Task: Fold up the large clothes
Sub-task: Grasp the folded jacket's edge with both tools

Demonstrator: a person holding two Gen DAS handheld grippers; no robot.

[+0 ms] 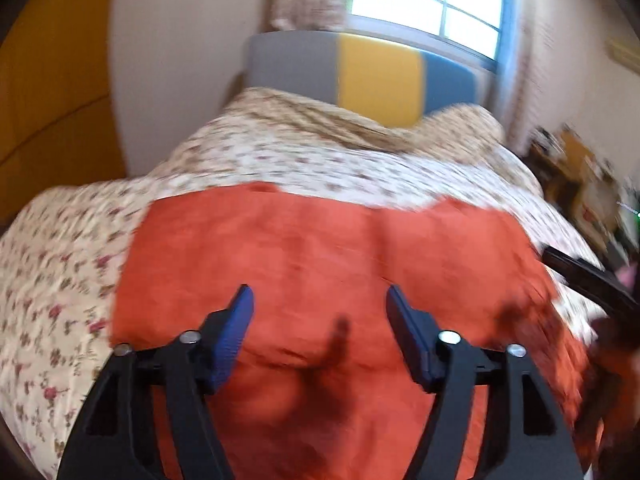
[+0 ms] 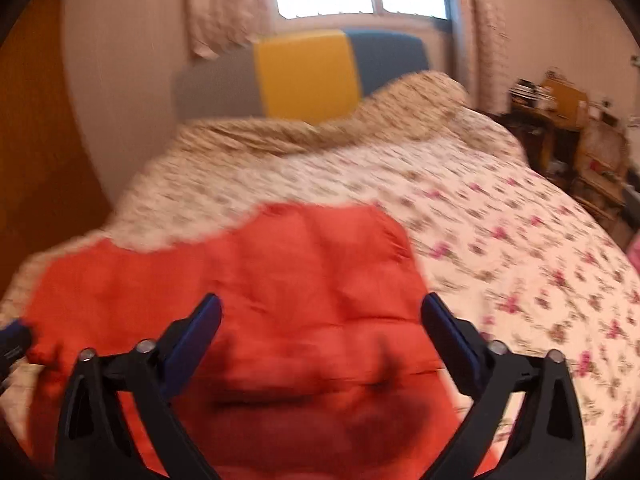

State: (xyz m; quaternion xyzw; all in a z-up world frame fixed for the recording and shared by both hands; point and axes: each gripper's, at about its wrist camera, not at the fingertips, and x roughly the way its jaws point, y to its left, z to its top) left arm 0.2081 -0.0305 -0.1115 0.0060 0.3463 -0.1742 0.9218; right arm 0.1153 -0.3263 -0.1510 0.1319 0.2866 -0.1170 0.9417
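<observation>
Jaws gape on both left gripper [image 1: 320,300] and right gripper [image 2: 320,312] above the red garment [image 1: 320,248]; through the blur, a shallow pinch probably slips off it.

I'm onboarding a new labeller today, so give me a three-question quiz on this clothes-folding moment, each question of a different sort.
1. True or false: the left claw is clamped on the orange garment.
2. Multiple choice: the orange garment lies on A) a bare wooden floor, B) a floral bedspread, C) a glass table.
3. Fill in: behind the bed stands a headboard with grey, ______ and blue panels.

Key
1. False: its jaws stand wide apart above the cloth, and so do those of the right claw.
2. B.
3. Yellow.
</observation>
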